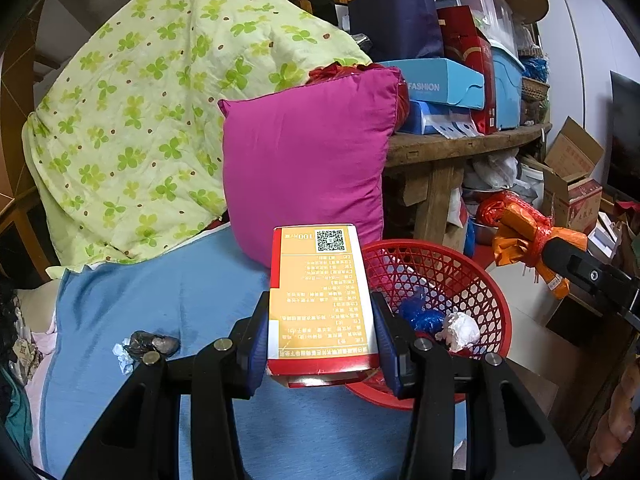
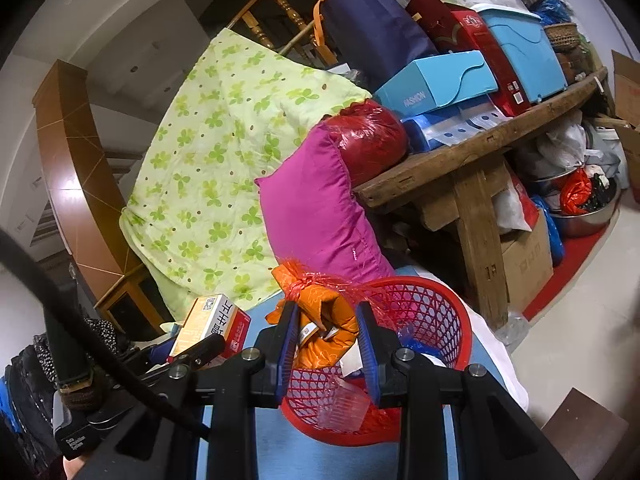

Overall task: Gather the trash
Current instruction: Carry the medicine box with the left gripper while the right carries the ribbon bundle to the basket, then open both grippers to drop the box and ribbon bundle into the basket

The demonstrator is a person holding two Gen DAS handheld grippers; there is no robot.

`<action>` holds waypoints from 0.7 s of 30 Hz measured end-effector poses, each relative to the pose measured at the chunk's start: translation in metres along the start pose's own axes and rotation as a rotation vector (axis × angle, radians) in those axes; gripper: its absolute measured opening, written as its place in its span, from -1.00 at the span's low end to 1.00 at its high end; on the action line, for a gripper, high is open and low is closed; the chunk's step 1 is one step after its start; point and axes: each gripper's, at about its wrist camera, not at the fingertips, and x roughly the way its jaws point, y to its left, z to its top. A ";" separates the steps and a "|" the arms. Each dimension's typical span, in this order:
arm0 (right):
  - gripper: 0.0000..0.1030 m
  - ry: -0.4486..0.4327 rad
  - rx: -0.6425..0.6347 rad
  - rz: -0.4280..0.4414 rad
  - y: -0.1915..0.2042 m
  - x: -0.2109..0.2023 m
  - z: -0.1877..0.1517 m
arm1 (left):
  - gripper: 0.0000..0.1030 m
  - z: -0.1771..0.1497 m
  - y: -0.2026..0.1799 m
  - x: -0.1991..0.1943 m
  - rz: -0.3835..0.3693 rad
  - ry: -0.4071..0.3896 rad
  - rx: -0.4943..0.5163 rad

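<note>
My left gripper [image 1: 322, 340] is shut on a yellow and red carton [image 1: 320, 292], held upright just left of a red mesh basket [image 1: 472, 280]. The basket holds a blue wrapper [image 1: 418, 314] and a crumpled white paper ball [image 1: 460, 330]. My right gripper [image 2: 326, 344] is shut on an orange package wrapped in red netting [image 2: 320, 312], above the near rim of the red mesh basket [image 2: 432, 300]. A clear plastic piece [image 2: 344, 404] lies in that basket. In the right wrist view the yellow and red carton [image 2: 210, 324] shows at the left. Dark and white scraps [image 1: 150, 346] lie on the blue sheet [image 1: 160, 300].
A magenta pillow [image 1: 308, 160] and a green clover quilt [image 1: 152, 112] stand behind the basket. A worn wooden bench [image 2: 472, 152] at the right carries blue boxes [image 2: 436, 80] and bags, with cardboard boxes [image 2: 524, 264] and a metal bowl [image 2: 584, 212] under it.
</note>
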 end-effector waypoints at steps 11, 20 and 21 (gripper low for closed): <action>-0.39 0.013 0.009 -0.010 -0.002 0.007 -0.002 | -0.06 0.001 0.000 0.011 -0.015 0.016 0.004; -0.39 0.022 0.035 -0.025 -0.005 0.009 -0.005 | -0.06 -0.001 -0.002 0.013 -0.026 0.027 0.010; -0.39 0.022 0.037 -0.026 -0.005 0.009 -0.005 | -0.06 -0.001 -0.002 0.013 -0.025 0.027 0.013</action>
